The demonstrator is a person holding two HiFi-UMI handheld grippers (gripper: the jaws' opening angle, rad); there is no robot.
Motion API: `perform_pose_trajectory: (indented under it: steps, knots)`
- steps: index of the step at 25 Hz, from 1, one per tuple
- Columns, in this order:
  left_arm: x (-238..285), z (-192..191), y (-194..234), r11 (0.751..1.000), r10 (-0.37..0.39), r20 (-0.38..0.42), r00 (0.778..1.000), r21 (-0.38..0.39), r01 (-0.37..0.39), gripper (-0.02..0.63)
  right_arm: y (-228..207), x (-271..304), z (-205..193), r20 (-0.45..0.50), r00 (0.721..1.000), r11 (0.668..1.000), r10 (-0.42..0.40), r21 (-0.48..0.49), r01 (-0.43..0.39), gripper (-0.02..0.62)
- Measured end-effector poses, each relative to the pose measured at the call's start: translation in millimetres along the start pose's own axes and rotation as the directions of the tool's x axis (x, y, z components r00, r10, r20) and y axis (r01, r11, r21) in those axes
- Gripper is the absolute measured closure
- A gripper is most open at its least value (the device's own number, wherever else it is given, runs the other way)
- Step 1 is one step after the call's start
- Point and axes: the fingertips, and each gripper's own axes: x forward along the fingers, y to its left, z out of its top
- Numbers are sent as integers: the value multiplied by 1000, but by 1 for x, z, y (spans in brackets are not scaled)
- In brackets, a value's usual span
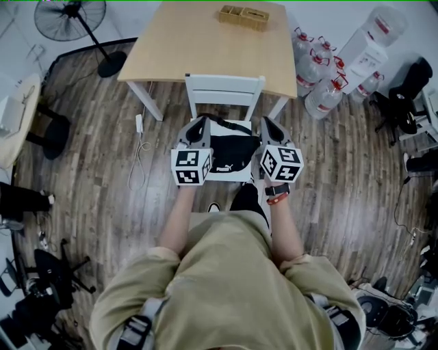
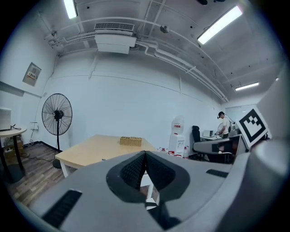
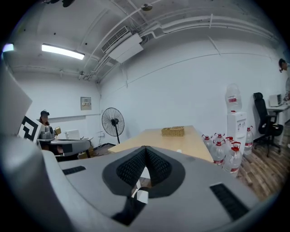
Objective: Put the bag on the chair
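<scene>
Jaws pressed together on nothing, my left gripper [image 1: 200, 124] and right gripper [image 1: 269, 124] flanked the black bag [image 1: 231, 152], resting on the white chair [image 1: 224, 89] before the desk [image 1: 205, 41]; placement looked complete, only withdrawal remaining.

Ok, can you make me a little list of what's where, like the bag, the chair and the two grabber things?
bag: black, lying on the chair seat
chair: white, standing at the table's near edge
table: light wood, with a basket near its far edge
left gripper: fingers shut, nothing between them, at the bag's left side
right gripper: fingers shut, nothing between them, at the bag's right side
task: the bag looks to be on the chair
</scene>
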Motion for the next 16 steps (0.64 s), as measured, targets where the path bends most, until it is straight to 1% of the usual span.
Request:
perform_pose_trajectory:
  steps: [10,16]
  knots:
    - [24,-24,-5,1000,-4,-51,999,-29,2,586,-10,14,-16,-57,998,1000,22,-13,-22,574]
    - [56,-53,2,998,2,-103,995,-64,-9,586,-26,40,-32,-102,994,999,36,-2,-36,574]
